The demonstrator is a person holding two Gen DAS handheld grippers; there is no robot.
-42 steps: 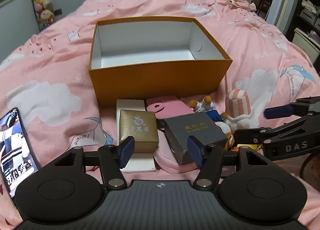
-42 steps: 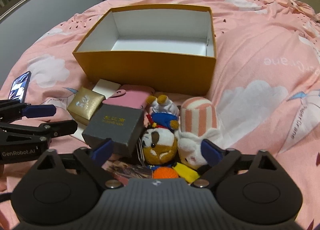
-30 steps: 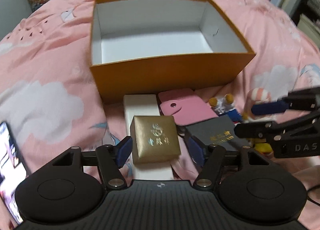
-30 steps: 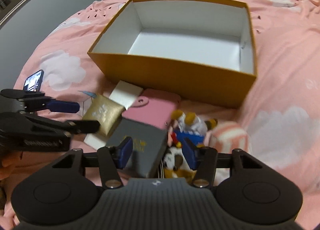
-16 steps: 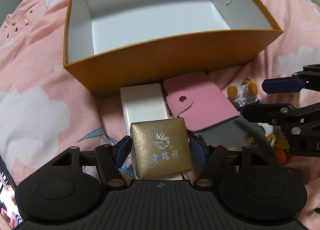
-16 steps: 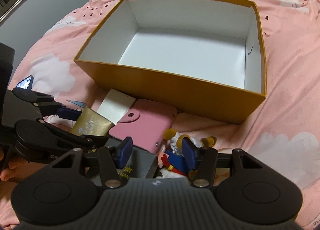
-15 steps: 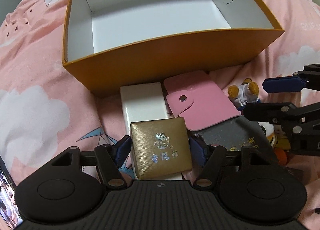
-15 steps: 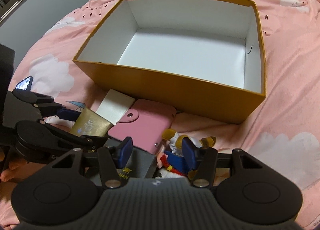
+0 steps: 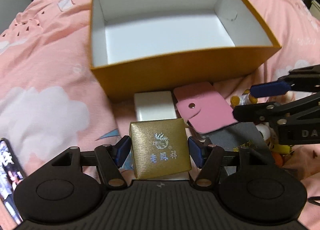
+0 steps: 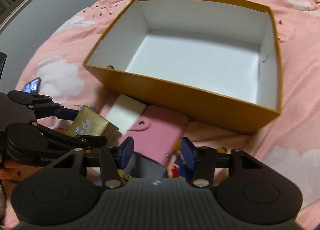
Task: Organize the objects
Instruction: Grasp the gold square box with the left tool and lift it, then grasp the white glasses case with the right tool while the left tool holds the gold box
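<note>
Low in the left wrist view, the left gripper (image 9: 159, 153) stands fairly wide, its blue pads flanking the gold box (image 9: 160, 151); whether they press it I cannot tell. In the right wrist view's lower centre, the right gripper (image 10: 158, 153) is closing, half open, over the pink wallet (image 10: 158, 138), gripping nothing. The orange box (image 9: 180, 69) fills the upper frame.

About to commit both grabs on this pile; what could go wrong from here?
1. The gold box sits on the white box; the left gripper, its jaws not yet touching it, might drag both.
2. The right gripper, jaws closing, straddles the pink wallet, which overlaps the grey box; it may pinch both.
</note>
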